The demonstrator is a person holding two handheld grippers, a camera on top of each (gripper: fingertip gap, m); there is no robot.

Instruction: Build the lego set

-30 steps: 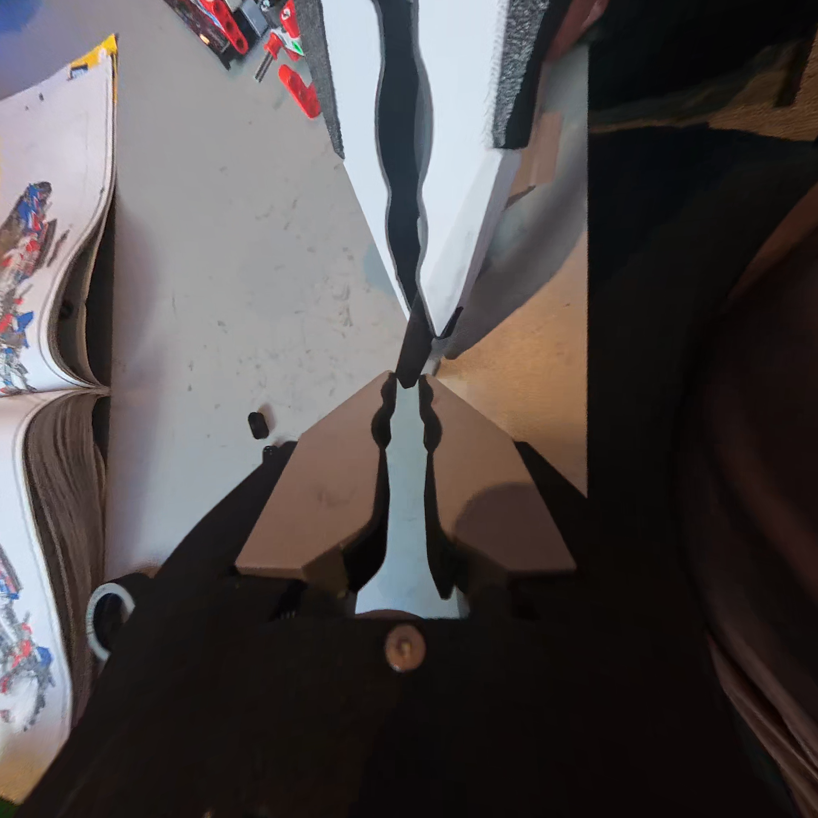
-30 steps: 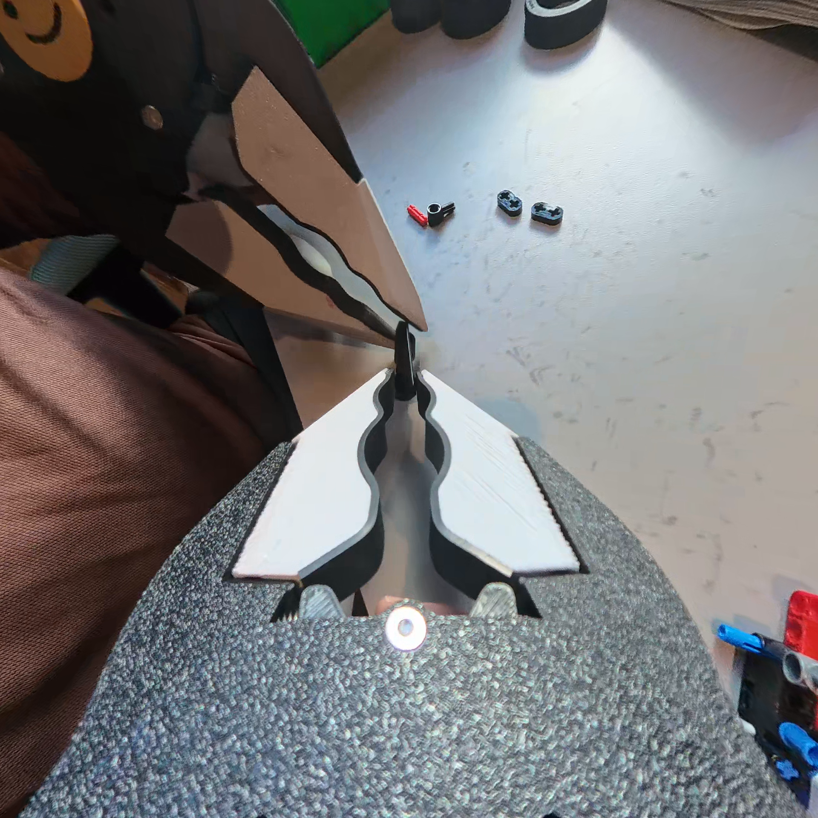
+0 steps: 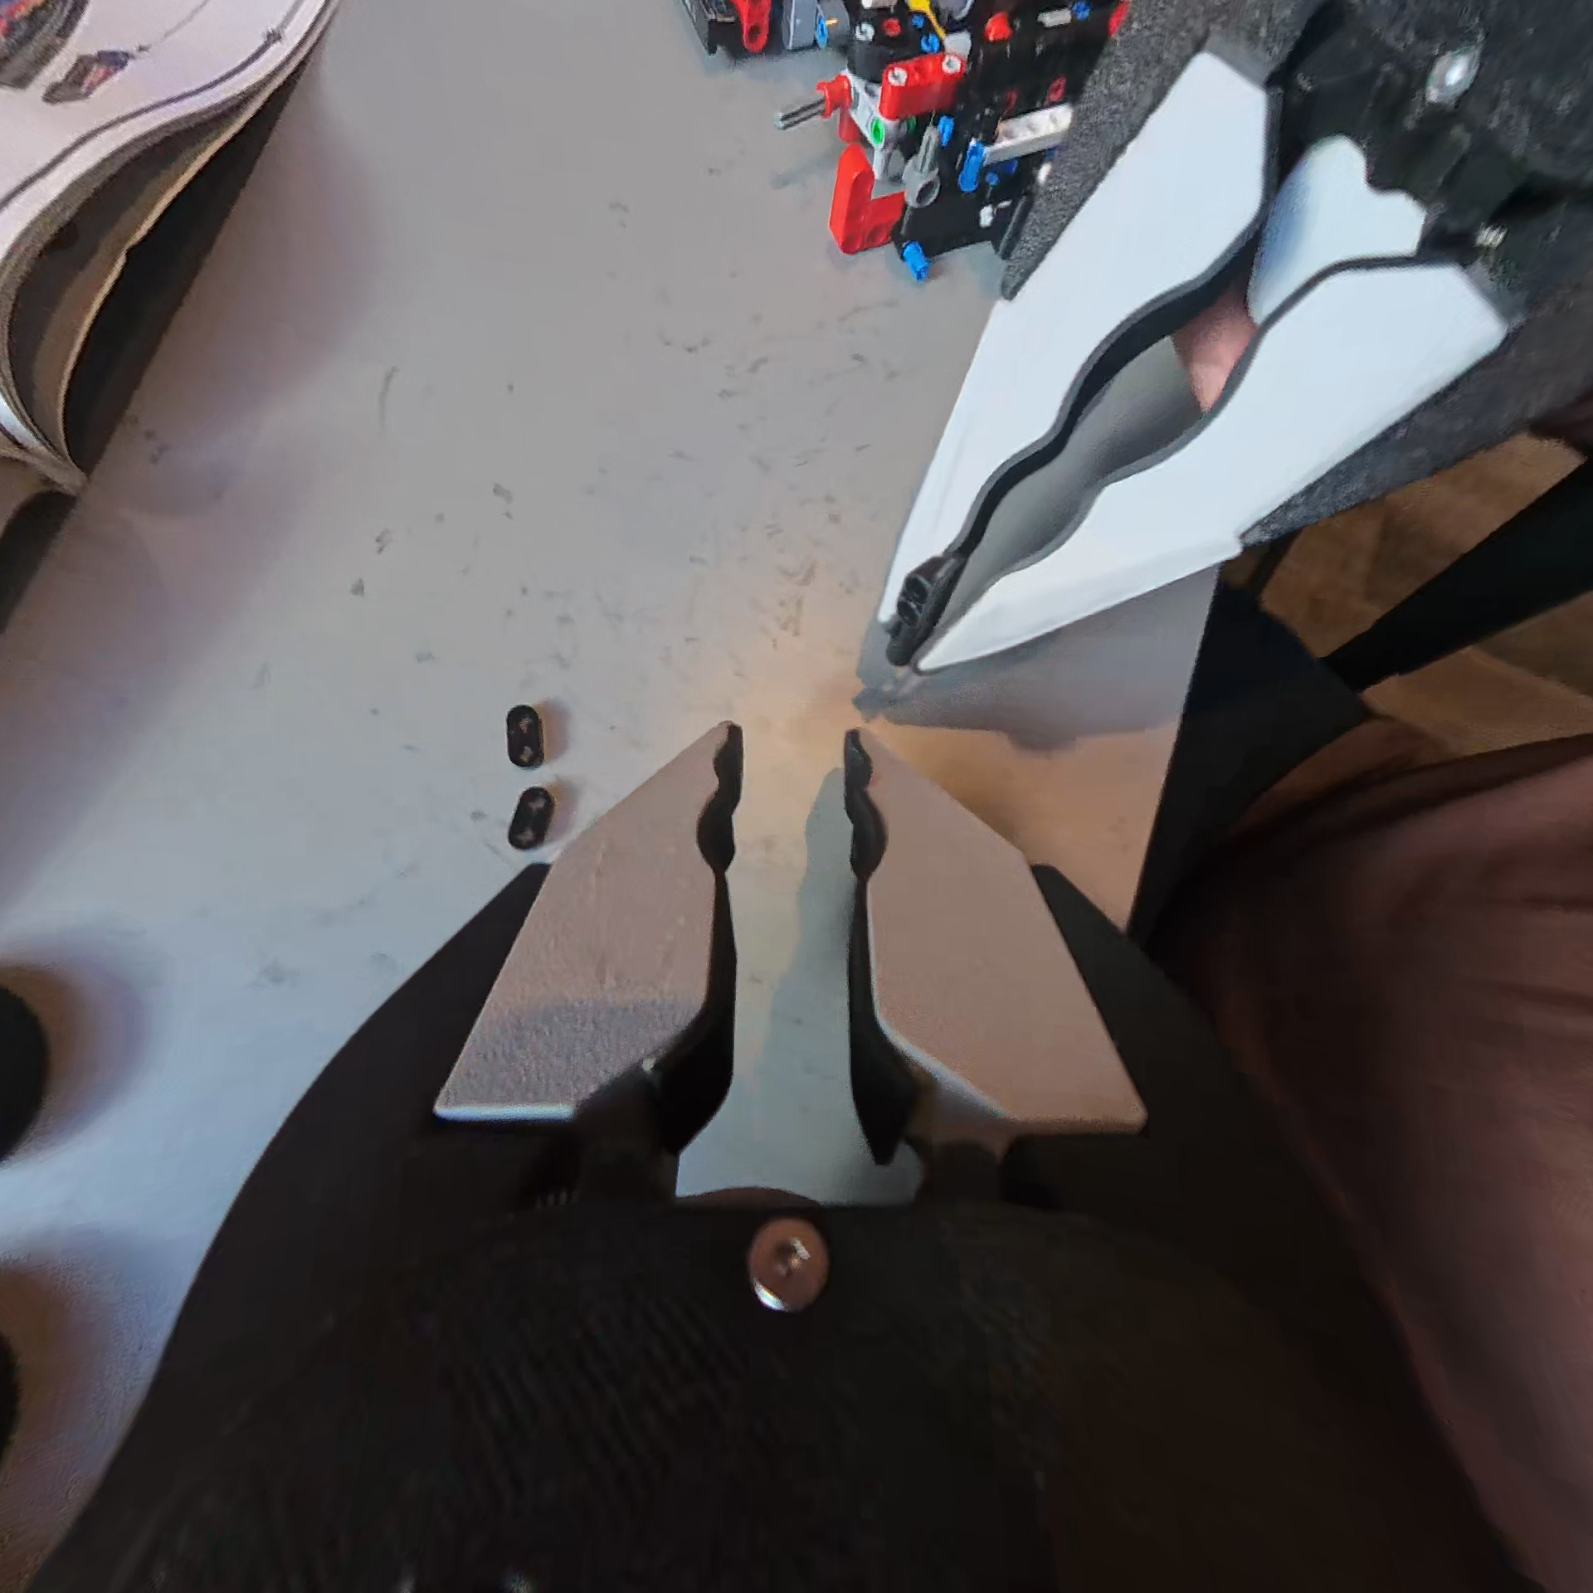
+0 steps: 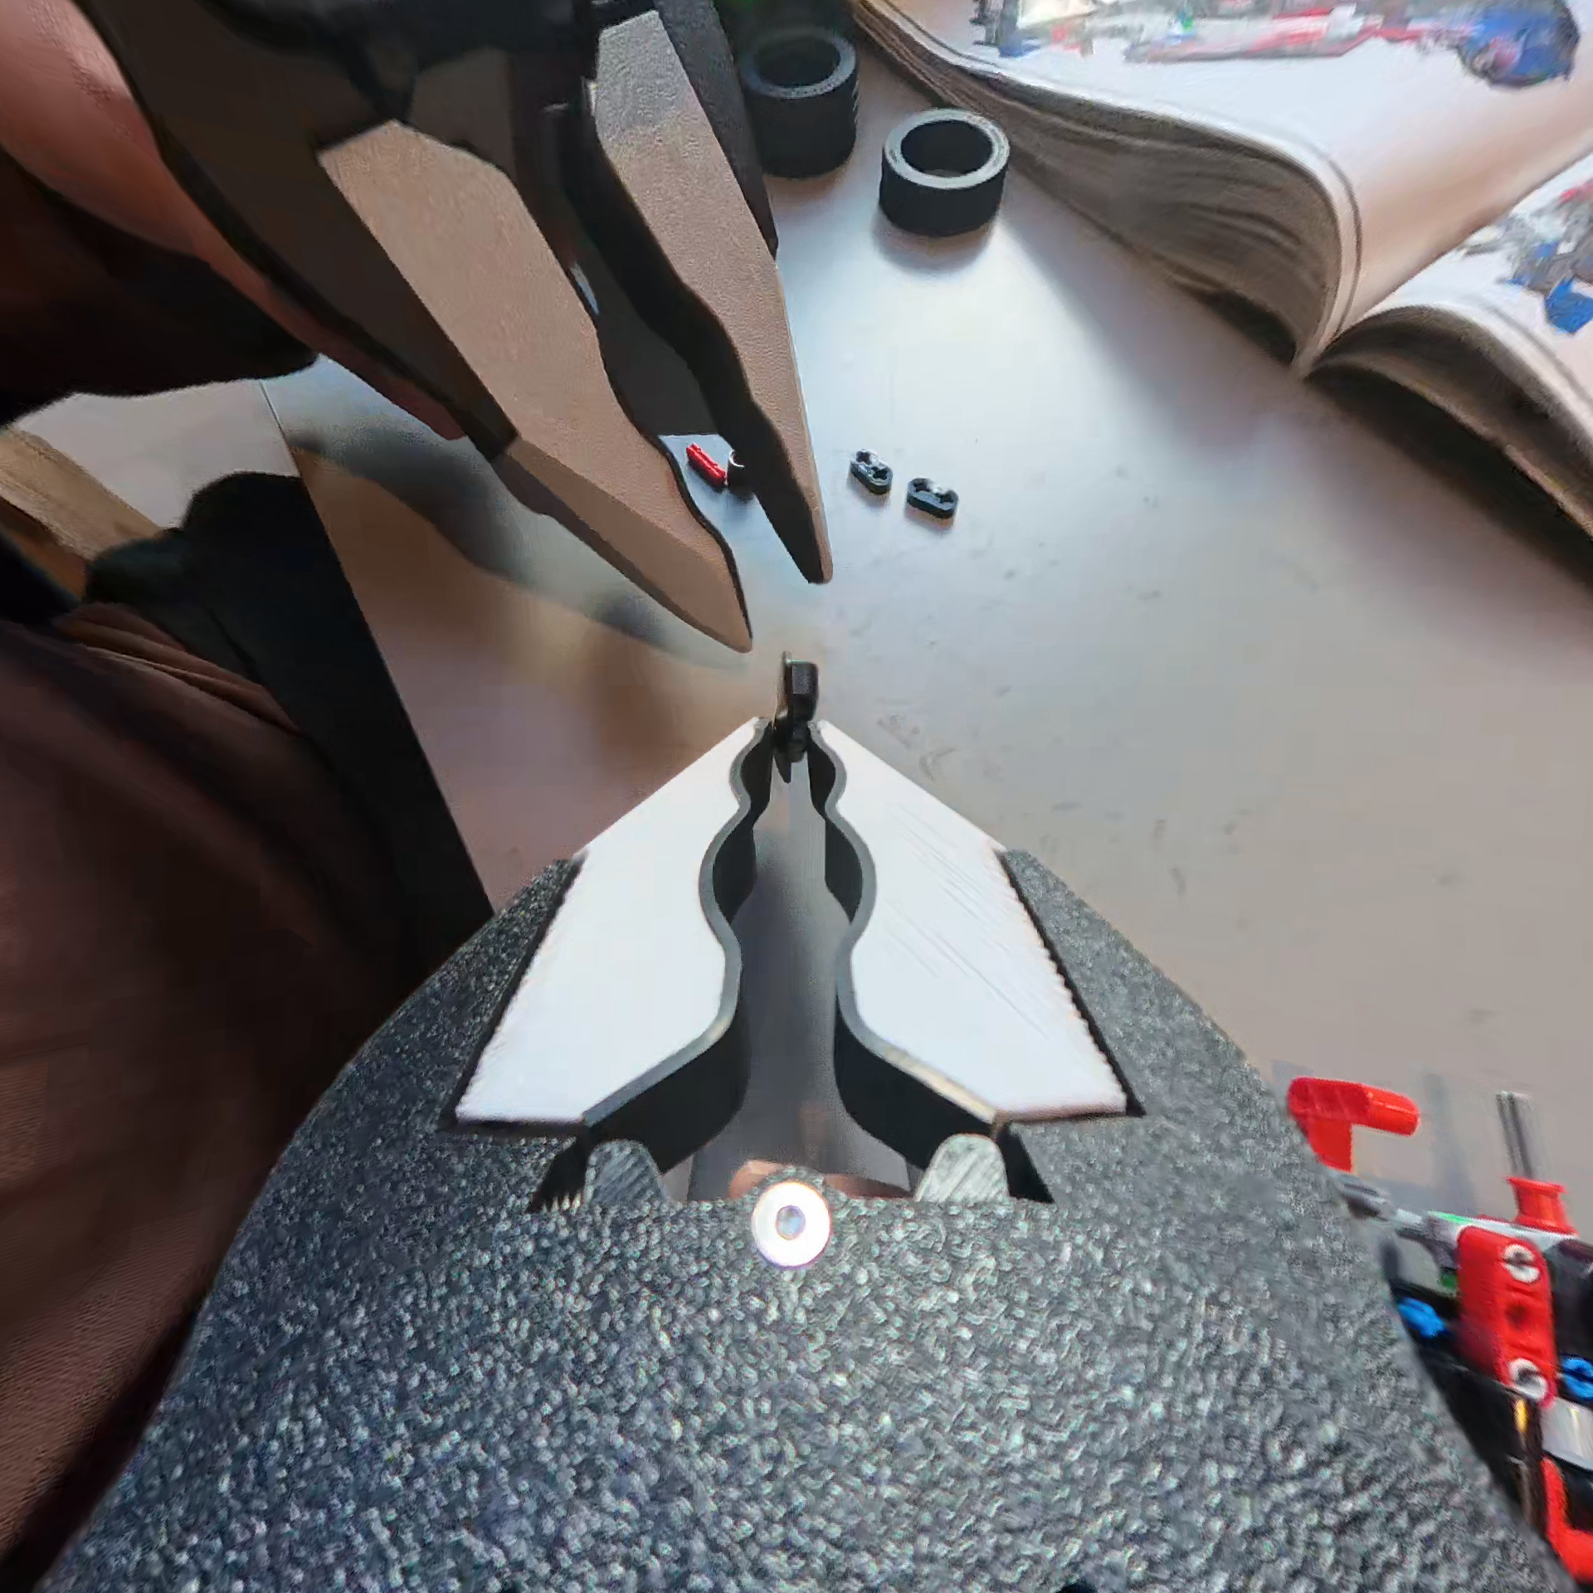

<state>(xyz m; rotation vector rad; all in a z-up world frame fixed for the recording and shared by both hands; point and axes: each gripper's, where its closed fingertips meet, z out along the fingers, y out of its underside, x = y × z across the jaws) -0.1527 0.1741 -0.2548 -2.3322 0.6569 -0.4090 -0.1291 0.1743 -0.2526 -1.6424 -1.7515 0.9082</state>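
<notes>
Over the grey bench (image 3: 431, 517), my right gripper (image 4: 789, 733) pinches a small black lego piece (image 4: 797, 690), while my left gripper (image 3: 793, 750) gapes beside two black links (image 3: 527, 776).

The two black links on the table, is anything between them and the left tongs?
Nothing visible. The two black links lie bare on the table, just left of the open, empty left tongs.

A scuffed pale grey table (image 3: 448, 448) fills both views, warm light glowing at its near edge. Beyond that edge, a tan wooden floor (image 3: 1465, 655) lies beneath.
</notes>
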